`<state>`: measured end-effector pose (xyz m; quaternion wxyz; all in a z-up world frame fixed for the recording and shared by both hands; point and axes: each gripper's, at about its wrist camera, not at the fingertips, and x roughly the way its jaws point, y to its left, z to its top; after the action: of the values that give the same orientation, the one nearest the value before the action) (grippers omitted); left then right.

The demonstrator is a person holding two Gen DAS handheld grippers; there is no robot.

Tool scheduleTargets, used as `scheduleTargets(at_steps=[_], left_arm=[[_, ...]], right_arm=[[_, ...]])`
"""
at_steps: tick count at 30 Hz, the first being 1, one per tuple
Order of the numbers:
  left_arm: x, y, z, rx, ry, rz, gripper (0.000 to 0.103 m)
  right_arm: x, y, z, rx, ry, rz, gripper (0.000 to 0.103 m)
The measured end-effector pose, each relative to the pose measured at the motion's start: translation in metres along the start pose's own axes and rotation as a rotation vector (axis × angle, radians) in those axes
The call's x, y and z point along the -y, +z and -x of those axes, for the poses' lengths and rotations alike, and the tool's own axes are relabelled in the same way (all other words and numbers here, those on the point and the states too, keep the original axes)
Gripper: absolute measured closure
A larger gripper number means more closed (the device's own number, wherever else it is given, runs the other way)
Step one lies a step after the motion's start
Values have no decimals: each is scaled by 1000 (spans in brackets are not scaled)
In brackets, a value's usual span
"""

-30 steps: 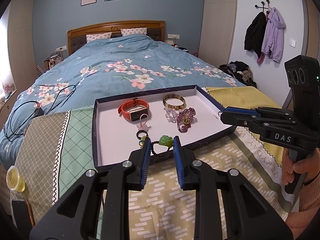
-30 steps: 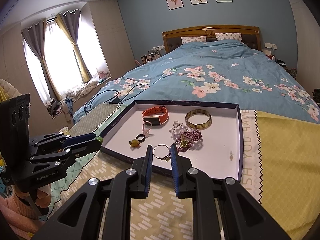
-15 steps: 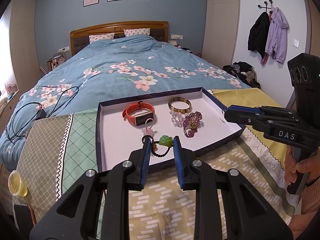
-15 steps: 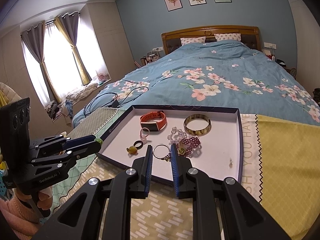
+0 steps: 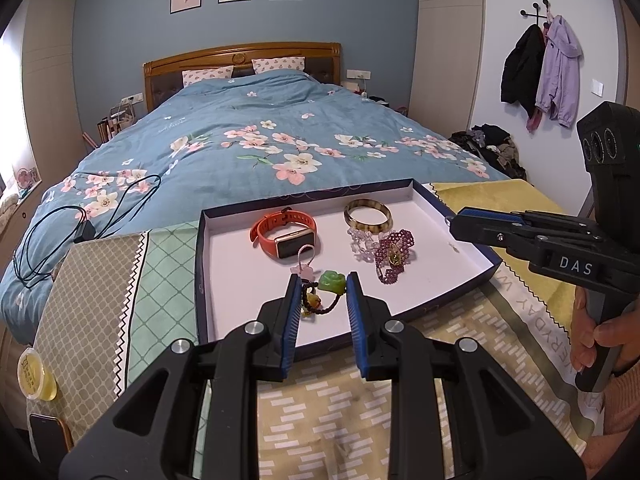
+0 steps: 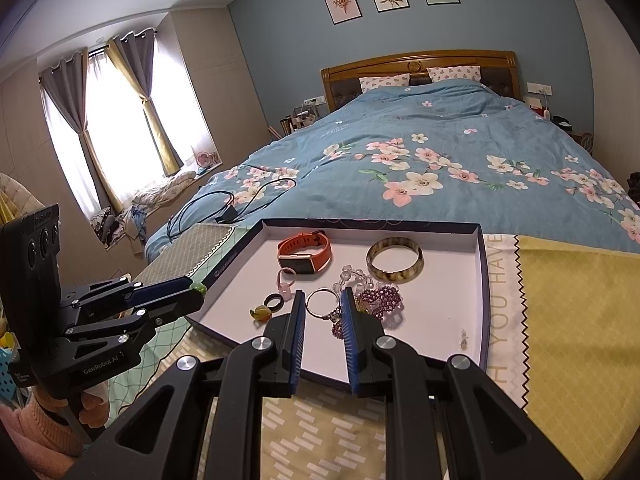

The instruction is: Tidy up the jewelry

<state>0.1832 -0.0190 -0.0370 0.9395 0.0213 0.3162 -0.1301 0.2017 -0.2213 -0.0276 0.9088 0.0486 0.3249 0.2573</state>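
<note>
Jewelry lies in a shallow white tray (image 5: 208, 276) at centre frame, where the left gripper (image 5: 322, 280) clamps a green-stone cord bracelet (image 5: 331, 282) between its pads and the right gripper (image 6: 322, 300) pinches a silver ring (image 6: 320, 302), with an orange watch (image 5: 282, 232) toward the tray's upper left.

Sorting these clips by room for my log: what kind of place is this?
A home bedroom: a made bed with wooden headboard, coats on a wall hook, curtained window.
</note>
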Motion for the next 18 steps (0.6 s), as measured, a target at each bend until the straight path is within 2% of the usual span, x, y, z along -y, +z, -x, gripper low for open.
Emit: scheduleTargets(at_steps=[18], left_arm=[[-5, 6, -9, 0, 20, 5, 80]], right_arm=[[4, 4, -9, -5, 2, -12, 87]])
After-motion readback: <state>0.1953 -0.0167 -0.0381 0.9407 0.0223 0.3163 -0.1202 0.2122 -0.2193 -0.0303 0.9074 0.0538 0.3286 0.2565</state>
